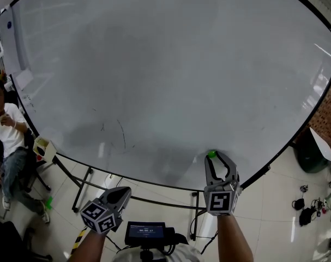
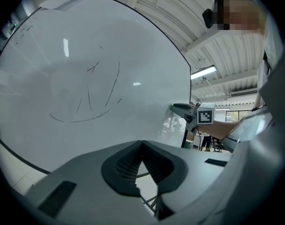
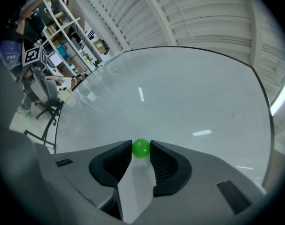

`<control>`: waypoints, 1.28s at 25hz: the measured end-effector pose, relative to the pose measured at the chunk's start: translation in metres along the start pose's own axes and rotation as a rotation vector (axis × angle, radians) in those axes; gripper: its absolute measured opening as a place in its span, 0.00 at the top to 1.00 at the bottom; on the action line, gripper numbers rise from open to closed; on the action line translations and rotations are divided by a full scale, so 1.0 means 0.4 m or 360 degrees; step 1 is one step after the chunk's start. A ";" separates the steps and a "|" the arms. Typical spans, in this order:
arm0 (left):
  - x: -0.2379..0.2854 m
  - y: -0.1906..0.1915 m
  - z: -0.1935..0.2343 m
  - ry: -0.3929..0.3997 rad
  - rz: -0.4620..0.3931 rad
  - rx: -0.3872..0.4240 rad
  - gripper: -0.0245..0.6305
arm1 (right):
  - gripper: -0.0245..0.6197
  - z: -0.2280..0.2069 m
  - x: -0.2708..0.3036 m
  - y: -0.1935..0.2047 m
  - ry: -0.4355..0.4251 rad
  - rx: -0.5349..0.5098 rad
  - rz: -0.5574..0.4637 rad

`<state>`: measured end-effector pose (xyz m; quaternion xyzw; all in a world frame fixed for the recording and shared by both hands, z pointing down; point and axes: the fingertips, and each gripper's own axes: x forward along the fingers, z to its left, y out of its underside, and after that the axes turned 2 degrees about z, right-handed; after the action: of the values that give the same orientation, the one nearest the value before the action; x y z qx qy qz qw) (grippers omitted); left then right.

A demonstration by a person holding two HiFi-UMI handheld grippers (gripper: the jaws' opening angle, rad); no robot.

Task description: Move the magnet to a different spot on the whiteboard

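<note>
Seated person (image 1: 6, 132) at edge, shelves (image 3: 62, 27) in bkgd.

Bright, even overhead lighting. A ceiling tube (image 2: 203, 72) throws streaks of glare on the whiteboard (image 1: 154, 64). Strong fisheye bending, dark vignetted corners, soft grey shadows.

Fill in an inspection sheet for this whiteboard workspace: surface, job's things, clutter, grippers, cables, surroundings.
Surface: whiteboard on a stand, mostly blank, faint pen strokes low left.
Job's things: green magnet near the board's lower edge, between the right gripper jaws.
Clutter: paper sheets at the board's left edge.
Grippers: right gripper closed on the magnet; left gripper shut, empty.
Cables: loose tangle on the floor at right.
Surroundings: seated person at left.
</note>
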<state>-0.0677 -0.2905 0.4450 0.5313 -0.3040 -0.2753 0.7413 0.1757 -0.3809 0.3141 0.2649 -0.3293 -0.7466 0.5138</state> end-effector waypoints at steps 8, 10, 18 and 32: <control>0.035 -0.003 0.009 0.0023 0.0003 0.0010 0.93 | 0.72 0.009 0.015 0.020 0.0054 -0.0174 -0.0043; 0.039 -0.003 0.010 0.0023 0.0006 0.0010 0.93 | 0.72 0.007 0.013 0.019 0.0071 -0.0184 -0.0024; 0.047 -0.002 0.016 0.0024 0.0009 0.0024 0.93 | 0.72 0.007 0.023 0.028 0.0096 -0.0227 -0.0017; -0.009 -0.003 0.003 0.0032 -0.0003 0.0028 0.93 | 0.71 0.010 -0.030 -0.004 0.0050 0.0043 0.0037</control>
<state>-0.0713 -0.2889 0.4436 0.5408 -0.2986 -0.2680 0.7393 0.1759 -0.3682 0.3164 0.2797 -0.3342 -0.7317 0.5240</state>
